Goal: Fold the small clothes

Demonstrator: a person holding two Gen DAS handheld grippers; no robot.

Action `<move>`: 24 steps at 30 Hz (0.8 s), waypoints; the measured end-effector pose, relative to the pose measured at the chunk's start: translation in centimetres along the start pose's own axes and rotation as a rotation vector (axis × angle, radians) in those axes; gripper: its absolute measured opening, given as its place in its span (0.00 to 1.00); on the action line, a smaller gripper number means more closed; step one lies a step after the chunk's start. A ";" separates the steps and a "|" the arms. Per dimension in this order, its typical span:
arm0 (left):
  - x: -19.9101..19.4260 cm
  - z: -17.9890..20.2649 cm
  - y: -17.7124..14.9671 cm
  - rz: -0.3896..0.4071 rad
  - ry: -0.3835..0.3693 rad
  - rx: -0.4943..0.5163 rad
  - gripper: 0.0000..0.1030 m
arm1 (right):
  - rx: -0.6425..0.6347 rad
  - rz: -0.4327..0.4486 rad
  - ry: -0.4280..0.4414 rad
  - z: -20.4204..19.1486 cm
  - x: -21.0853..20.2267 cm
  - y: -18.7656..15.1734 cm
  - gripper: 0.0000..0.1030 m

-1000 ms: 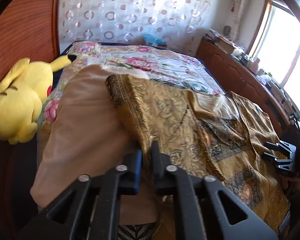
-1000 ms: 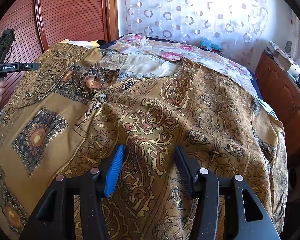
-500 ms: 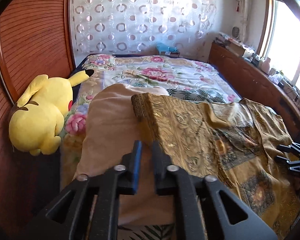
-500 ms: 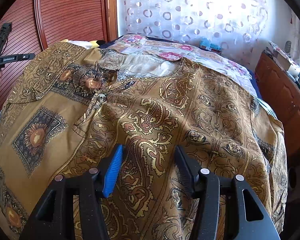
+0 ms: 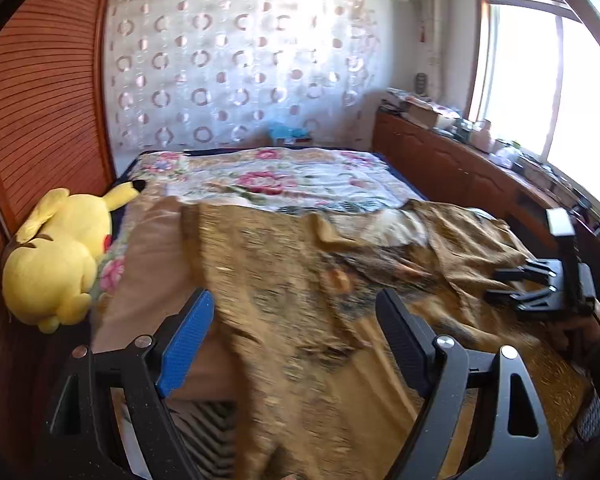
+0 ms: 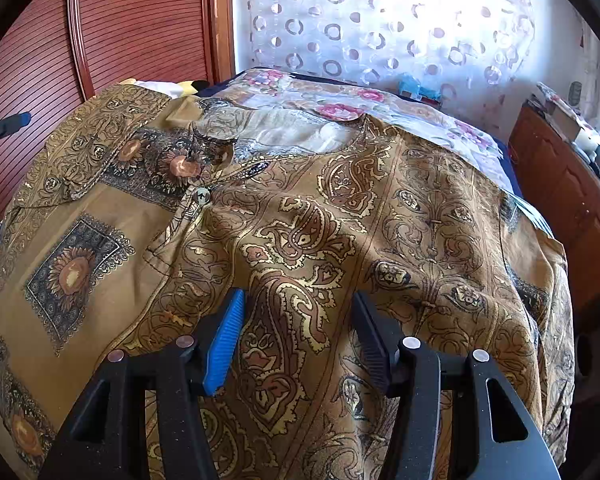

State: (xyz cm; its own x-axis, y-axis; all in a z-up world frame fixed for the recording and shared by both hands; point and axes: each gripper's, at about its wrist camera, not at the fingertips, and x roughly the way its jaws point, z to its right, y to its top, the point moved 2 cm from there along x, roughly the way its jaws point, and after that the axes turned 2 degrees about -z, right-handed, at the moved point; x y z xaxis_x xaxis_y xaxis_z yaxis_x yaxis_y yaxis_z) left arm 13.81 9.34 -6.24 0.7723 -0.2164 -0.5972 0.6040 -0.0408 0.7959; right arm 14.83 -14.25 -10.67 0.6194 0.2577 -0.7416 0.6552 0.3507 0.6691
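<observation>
Since a second ago the left gripper [image 5: 294, 330] has let go of the shirt's [image 6: 308, 232] folded edge and drawn back from it; its jaws are opening, now spread wide, with nothing pinched, though cloth lies below the gap. Right gripper [image 6: 298, 334] has not shifted.

Ahead of both grippers stretches the bed [image 5: 300, 178] with its floral cover, running to a curtain [image 5: 236, 68] patterned with rings. Left of the left gripper is a ribbed wooden panel [image 5: 44, 92]; to its right, a wooden cabinet [image 5: 452, 160] cluttered on top, under a bright window [image 5: 548, 80].

The shirt, mustard gold with paisley and flower squares, is spread over the near part of the bed, directly under and ahead of both grippers. Its left side is folded in over the body, and a plain tan cloth [image 5: 152, 264] shows just left of that fold. In the right wrist view the collar and a button [image 6: 201, 195] lie ahead and left of the fingers.

A yellow plush toy [image 5: 58, 260] lies far left of the left gripper, against the panel.

The right gripper stands about half open over the shirt's lower front, cloth between its fingers; whether the pads press it I cannot tell. In the left view it sits at far right in a hand [image 5: 580, 328].
</observation>
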 end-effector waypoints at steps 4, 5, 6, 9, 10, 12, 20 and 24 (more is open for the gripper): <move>-0.4 2.7 -0.8 -0.004 -0.021 0.027 0.81 | 0.006 -0.002 0.003 0.3 0.0 0.0 0.59; -0.5 3.2 -1.0 -0.001 -0.020 0.033 0.81 | 0.006 -0.002 0.004 0.2 0.0 0.0 0.59; -0.6 3.7 -1.2 0.005 -0.021 0.039 0.81 | 0.003 -0.002 0.005 0.2 -0.1 0.0 0.59; -1.0 5.3 -1.6 0.015 -0.034 0.049 0.81 | -0.016 -0.007 0.019 -0.1 -0.4 -0.2 0.59; -1.1 5.7 -1.7 0.015 -0.035 0.052 0.81 | -0.013 -0.006 0.013 -0.1 -0.8 -0.4 0.59; -1.3 6.3 -2.0 0.011 -0.037 0.056 0.81 | 0.004 0.017 0.021 0.2 -1.9 -0.6 0.59; -1.1 8.2 -3.1 -0.017 -0.053 0.065 0.81 | 0.098 0.102 -0.053 4.8 -7.7 -3.2 0.59; -0.5 8.9 -3.6 -0.035 -0.056 0.071 0.81 | 0.164 0.104 -0.127 8.7 -9.4 -5.6 0.59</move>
State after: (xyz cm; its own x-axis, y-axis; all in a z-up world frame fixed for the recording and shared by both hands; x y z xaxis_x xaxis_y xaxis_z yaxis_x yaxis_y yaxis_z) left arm 9.50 0.88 -7.87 0.7378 -0.2680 -0.6195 0.6132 -0.1176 0.7811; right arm 9.11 -26.49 -6.96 0.7301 0.1658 -0.6630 0.6401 0.1740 0.7483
